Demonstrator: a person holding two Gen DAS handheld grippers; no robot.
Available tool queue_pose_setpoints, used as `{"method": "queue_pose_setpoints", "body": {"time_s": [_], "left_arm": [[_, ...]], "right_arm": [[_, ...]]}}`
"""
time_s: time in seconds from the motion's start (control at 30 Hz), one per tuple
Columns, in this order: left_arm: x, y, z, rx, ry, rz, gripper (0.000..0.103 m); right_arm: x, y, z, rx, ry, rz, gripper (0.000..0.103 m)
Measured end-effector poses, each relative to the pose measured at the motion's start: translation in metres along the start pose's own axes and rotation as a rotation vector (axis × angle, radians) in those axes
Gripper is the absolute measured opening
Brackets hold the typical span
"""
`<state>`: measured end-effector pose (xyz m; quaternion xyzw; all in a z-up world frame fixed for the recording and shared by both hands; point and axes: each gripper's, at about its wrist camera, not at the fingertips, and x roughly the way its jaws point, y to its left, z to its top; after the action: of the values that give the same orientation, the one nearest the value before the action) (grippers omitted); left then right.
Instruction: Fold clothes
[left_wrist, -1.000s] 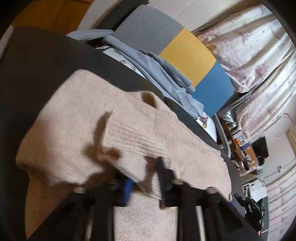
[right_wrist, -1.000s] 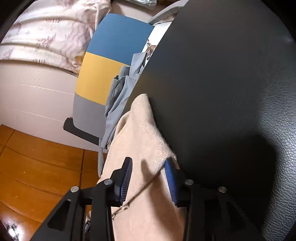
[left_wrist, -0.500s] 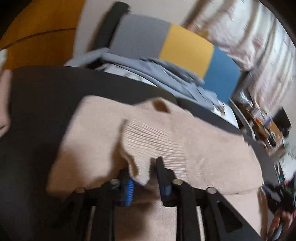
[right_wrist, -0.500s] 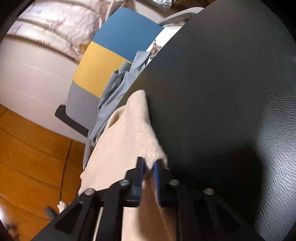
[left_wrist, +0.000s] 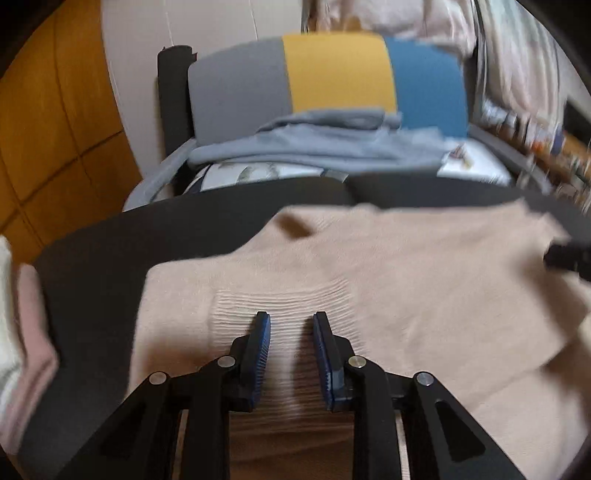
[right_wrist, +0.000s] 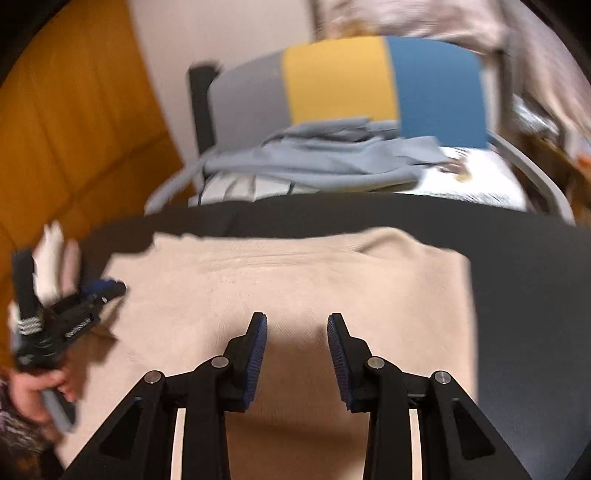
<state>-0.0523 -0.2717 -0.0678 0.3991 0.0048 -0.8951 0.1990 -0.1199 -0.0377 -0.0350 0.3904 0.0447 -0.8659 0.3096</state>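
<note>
The beige knitted sweater (left_wrist: 388, 266) lies spread across the dark worktop (left_wrist: 155, 236), its long axis running side to side. The left gripper (left_wrist: 291, 325) hangs over the ribbed cuff (left_wrist: 288, 306), fingers opening, nothing between them. The right gripper (right_wrist: 297, 325), likewise opening and empty, hovers above the sweater's middle, nearer its right edge.

black tongs (left_wrist: 291, 325), blue ridged pads (left_wrist: 263, 354), silver screws.

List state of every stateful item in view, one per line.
beige sweater: lying flat on the dark table, sleeve folded onto the body
left gripper: jaws opening, nothing between them
right gripper: jaws opening, nothing between them
grey garment: unfolded, heaped on the chair
</note>
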Motion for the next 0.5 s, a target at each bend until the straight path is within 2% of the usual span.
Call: {"method": "queue_pose_setpoints", "body": {"time_s": [0.1, 0.13, 0.17, 0.2, 0.27, 0.37, 0.43, 0.5], "left_arm": [[0.006, 0.01, -0.005, -0.021, -0.007, -0.034, 0.033], [0.009, 0.01, -0.002, -0.012, -0.006, -0.036, 0.034], [0.011, 0.009, 0.0, -0.003, -0.006, -0.039, 0.034], [0.014, 0.008, 0.003, 0.006, -0.006, -0.041, 0.034], [0.019, 0.007, 0.008, 0.024, -0.005, -0.046, 0.034], [0.009, 0.011, 0.01, 0.026, -0.005, -0.071, 0.033], [0.001, 0.017, 0.006, -0.009, 0.003, -0.084, 0.033], [-0.011, 0.021, -0.008, -0.005, -0.013, -0.063, 0.033]], "right_arm": [[0.035, 0.003, 0.009, -0.047, 0.04, -0.057, 0.034], [0.046, -0.007, 0.011, -0.02, 0.055, -0.102, 0.037], [0.055, -0.017, 0.012, 0.015, 0.063, -0.136, 0.044], [0.06, -0.031, 0.013, 0.087, 0.042, -0.121, 0.053], [0.06, -0.055, 0.012, 0.204, 0.017, -0.073, 0.053], [0.051, -0.056, 0.015, 0.193, 0.013, -0.076, 0.051], [0.026, -0.047, 0.008, 0.189, -0.021, -0.039, 0.051], [0.003, -0.037, 0.0, 0.177, -0.05, -0.012, 0.051]]}}
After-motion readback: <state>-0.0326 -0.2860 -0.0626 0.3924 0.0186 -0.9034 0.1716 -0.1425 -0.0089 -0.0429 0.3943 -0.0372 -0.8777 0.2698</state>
